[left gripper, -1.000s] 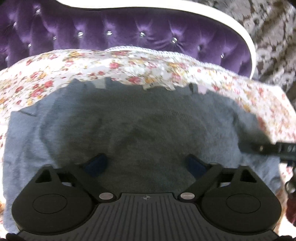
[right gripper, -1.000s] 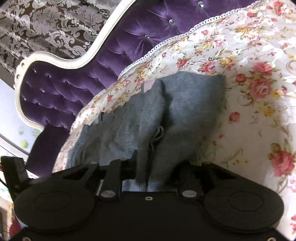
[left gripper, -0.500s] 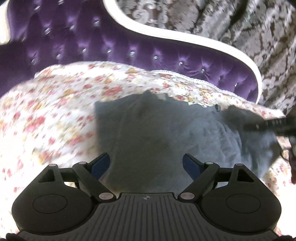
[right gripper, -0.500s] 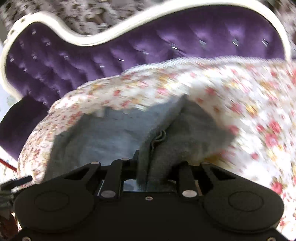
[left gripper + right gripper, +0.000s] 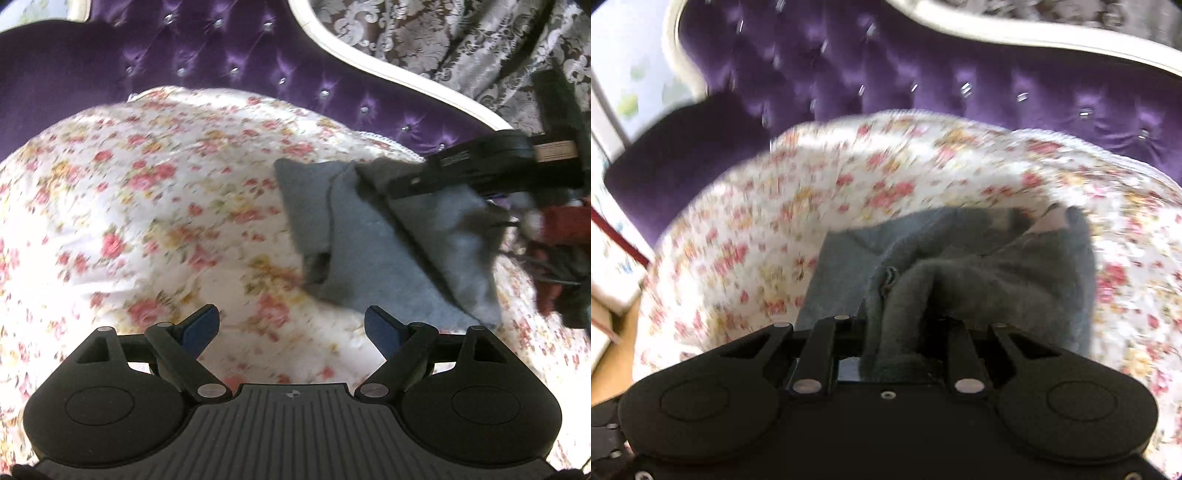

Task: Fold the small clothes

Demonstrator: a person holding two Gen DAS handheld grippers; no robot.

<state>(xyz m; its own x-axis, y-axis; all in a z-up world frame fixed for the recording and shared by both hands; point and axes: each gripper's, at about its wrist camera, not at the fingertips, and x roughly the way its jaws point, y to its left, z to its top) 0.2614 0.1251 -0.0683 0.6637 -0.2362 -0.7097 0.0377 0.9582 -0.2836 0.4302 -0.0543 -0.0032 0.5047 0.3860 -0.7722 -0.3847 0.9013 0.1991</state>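
Since earlier, my left gripper [image 5: 291, 328] slid left, agape; grey garment [image 5: 388, 243] lay far-right, bunched in my clamped right gripper [image 5: 905, 332].

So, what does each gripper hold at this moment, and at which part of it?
The right gripper is shut on a bunched fold of the grey garment; which part cannot be told. The left gripper is open and holds nothing.

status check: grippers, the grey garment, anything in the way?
Left gripper open, empty, over floral cover. Right gripper clamped on bunched grey garment, part folded on the cover. Nothing in the way.
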